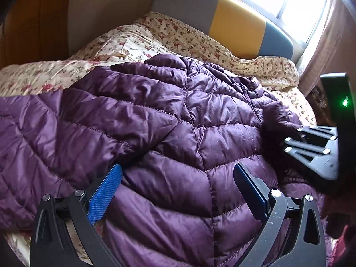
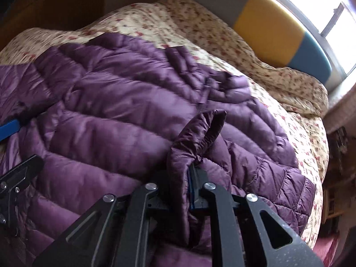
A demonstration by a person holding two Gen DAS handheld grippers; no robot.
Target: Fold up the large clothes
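Jacket (image 1: 142, 120), purple quilted, lies spread on the flowered bedspread (image 1: 111, 44), zip side up, collar end toward the headboard (image 1: 235, 22). Sleeve cuff (image 2: 200, 129) stands folded up over the jacket's body, on its window side. Right gripper (image 2: 180, 191) tilts steeply down onto the jacket; jaws nearly together, pinching the sleeve fabric below the cuff. Left gripper (image 1: 178, 178) hovers angled down over the jacket's lower body, jaws spread wide, blue pads (image 1: 104, 195) showing, nothing between them; whether the fingertips touch the fabric cannot be told.
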